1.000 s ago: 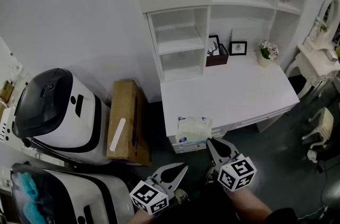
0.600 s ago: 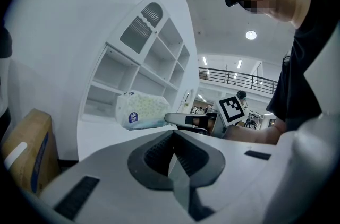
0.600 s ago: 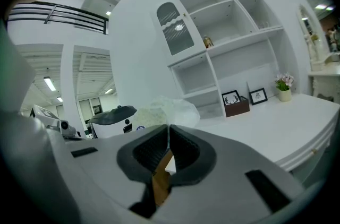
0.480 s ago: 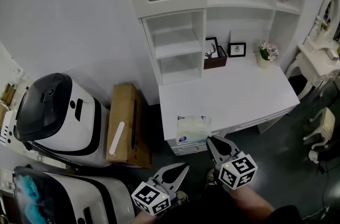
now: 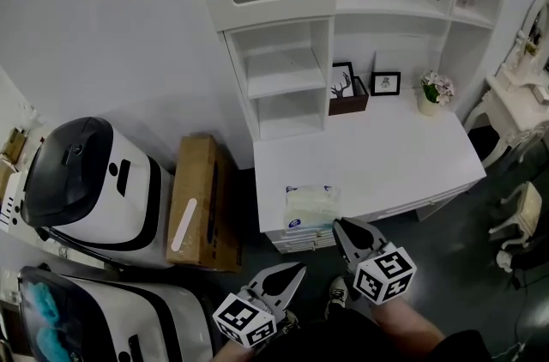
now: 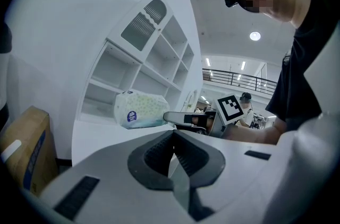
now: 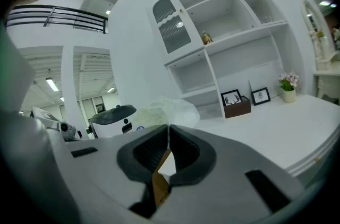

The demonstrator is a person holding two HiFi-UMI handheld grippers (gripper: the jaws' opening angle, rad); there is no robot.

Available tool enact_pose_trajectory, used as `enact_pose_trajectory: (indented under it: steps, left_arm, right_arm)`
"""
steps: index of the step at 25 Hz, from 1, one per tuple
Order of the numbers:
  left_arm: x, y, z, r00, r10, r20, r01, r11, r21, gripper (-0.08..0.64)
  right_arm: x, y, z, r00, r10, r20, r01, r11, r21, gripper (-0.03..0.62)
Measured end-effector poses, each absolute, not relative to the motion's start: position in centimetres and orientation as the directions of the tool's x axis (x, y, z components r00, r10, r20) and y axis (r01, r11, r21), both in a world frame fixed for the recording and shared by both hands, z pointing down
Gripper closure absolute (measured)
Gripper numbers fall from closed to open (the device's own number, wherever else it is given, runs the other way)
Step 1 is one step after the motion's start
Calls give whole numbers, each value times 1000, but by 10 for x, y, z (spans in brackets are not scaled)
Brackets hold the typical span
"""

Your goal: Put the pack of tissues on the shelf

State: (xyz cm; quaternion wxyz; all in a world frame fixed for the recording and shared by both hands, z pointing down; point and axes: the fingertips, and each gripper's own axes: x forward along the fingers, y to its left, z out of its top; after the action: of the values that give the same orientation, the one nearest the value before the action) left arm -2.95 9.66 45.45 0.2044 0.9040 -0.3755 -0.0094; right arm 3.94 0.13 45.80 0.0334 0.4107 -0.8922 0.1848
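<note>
One pack of tissues (image 5: 311, 207) pinched by right hand-held gripper (image 5: 338, 224)

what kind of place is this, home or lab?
Probably a lab's mock home room: the white desk with shelves and picture frames looks domestic, but two big white machines stand beside it, and the left gripper view shows a hall railing.

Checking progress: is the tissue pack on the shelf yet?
No: the right hand-held gripper holds the tissue pack near the desk.
</note>
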Motion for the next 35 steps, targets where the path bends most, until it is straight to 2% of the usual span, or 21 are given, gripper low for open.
enact_pose_trajectory:
  steps: [20,35]
  left_arm:
    - [23,23,467,694,-702,158,-696,-599,397,555]
    - [55,-11,465,639,-748,179,-746,-547,380,555]
  right_arm:
    - [80,-74,471,-703,-670,239,-709,633,-311,581]
    - [105,-113,471,-751,-625,211,-656,671,-345,581]
